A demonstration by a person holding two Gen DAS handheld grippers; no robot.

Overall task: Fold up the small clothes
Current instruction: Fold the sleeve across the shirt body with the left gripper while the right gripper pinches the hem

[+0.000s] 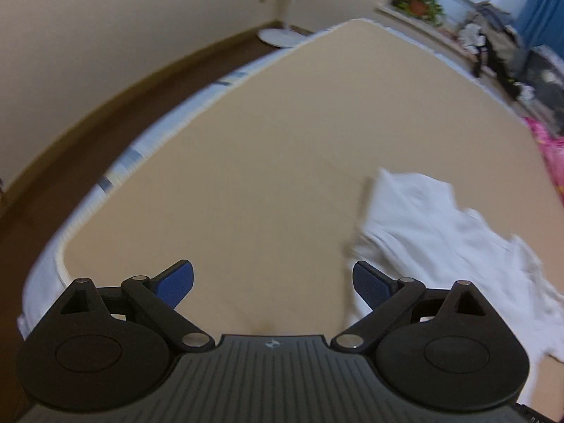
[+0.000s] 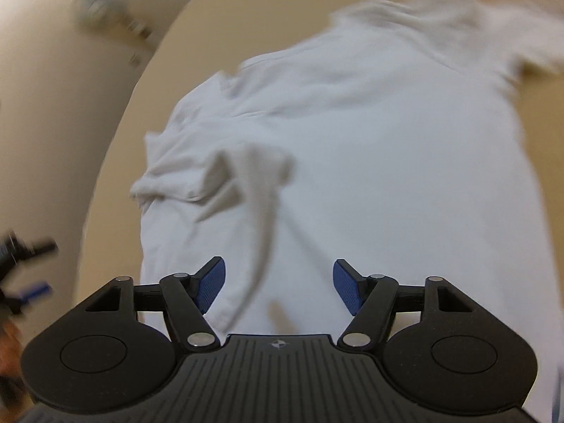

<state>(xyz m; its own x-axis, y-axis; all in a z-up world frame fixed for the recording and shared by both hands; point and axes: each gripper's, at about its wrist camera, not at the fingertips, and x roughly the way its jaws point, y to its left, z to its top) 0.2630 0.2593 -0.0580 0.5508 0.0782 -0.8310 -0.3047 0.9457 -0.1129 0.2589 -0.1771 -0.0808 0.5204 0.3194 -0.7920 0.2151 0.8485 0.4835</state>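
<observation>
The left tool (image 1: 273,283) gapes empty over the bare tan worktop (image 1: 246,176), the right tool (image 2: 278,287) part-open above the rumpled white shirt (image 2: 352,141), so best flatten that bunched sleeve before folding.

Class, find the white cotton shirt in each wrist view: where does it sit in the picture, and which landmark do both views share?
Left wrist view: the white cotton shirt lies crumpled at lower right, beside the right-hand blue finger.
Right wrist view: the shirt fills the centre and right, spread out ahead of the fingers.
Shared landmark: the tan bed surface beneath it.
</observation>
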